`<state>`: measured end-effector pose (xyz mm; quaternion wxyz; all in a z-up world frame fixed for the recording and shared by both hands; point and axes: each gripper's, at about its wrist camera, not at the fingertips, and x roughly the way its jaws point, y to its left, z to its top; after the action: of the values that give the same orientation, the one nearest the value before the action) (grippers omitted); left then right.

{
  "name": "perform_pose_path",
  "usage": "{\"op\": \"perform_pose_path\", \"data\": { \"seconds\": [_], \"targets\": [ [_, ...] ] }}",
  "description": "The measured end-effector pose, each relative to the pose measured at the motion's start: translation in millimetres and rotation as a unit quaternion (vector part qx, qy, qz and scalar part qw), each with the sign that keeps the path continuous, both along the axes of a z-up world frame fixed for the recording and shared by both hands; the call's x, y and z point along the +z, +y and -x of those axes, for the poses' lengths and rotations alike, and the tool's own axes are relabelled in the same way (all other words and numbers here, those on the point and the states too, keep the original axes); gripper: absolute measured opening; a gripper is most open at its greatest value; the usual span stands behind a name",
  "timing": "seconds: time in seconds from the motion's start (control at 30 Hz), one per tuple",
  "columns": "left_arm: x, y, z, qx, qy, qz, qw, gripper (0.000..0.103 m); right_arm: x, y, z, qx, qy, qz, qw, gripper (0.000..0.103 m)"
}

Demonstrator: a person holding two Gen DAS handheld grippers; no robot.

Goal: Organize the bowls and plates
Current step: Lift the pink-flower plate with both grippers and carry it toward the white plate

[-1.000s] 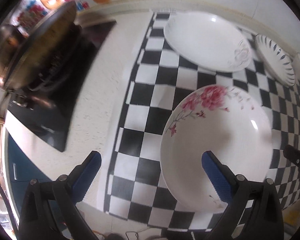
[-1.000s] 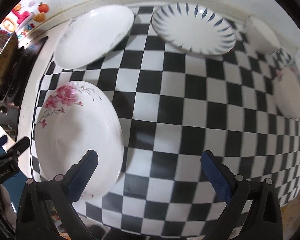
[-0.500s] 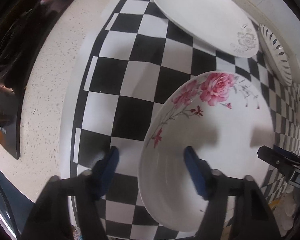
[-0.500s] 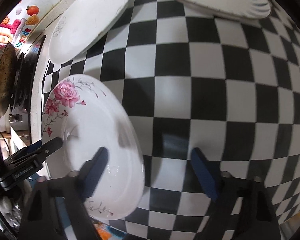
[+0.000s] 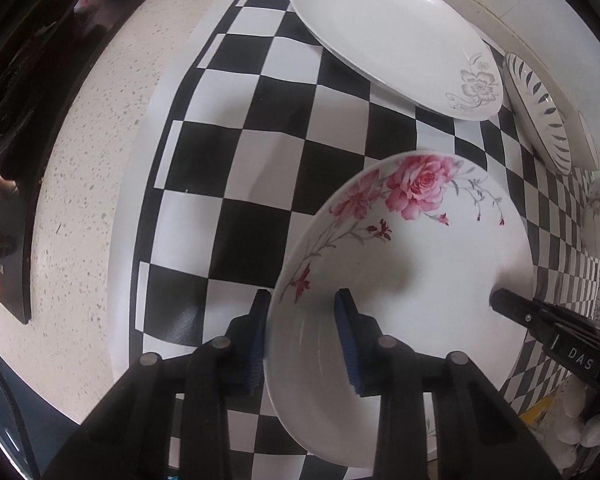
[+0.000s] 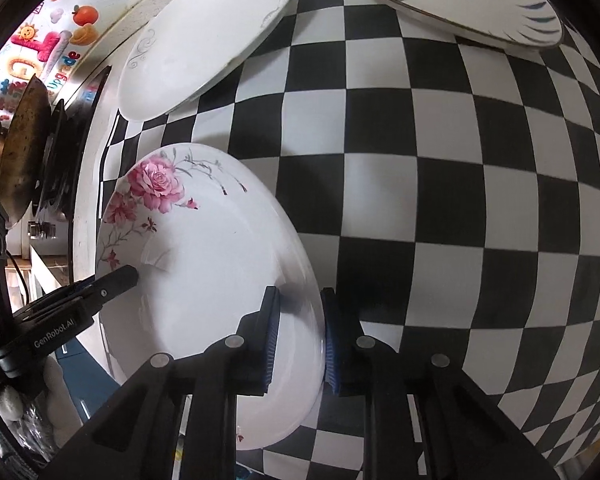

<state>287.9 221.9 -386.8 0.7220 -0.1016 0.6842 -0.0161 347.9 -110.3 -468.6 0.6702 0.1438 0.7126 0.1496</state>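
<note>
On checkered black-and-white mat (image 5: pixel 256 128): both grippers pinching rose-printed white ceramic plate (image 5: pixel 420 256).
Left gripper (image 5: pixel 302 334) jaws clamp its 9 o'clock rim, right gripper (image 6: pixel 298 330) its 3 o'clock rim; grey-flower white oval plate (image 5: pixel 392 36) at 12.

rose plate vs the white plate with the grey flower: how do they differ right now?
The rose plate carries pink roses along its rim; the grey-flower plate has pale grey scrollwork. The rose plate is pinched at opposite rim edges by the left gripper and right gripper; the grey-flower plate sits untouched on the checkered mat, farther back toward the wall. Both are white, shallow and face up.
</note>
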Motion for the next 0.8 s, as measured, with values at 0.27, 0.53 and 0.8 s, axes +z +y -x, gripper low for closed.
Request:
{"op": "perform_pose_path", "data": {
  "seconds": [0.27, 0.53, 0.8],
  "targets": [
    [19.1, -13.6, 33.9, -0.015, -0.012, -0.008, 0.9998, 0.024, 5.1, -28.4, 12.4, -0.029, -0.013, -0.001, 1.000, 0.018],
    [51.4, -57.3, 34.9, -0.048, -0.035, 0.001, 0.9982, 0.024, 23.2, -82.7, 18.4, -0.073, -0.029, 0.006, 0.997, 0.018],
    [64.2, -100.6, 18.2, -0.085, -0.041, 0.010, 0.9955, 0.024, 32.9, -140.8, 21.2, -0.104, -0.037, 0.020, 0.994, 0.018]
  ]
}}
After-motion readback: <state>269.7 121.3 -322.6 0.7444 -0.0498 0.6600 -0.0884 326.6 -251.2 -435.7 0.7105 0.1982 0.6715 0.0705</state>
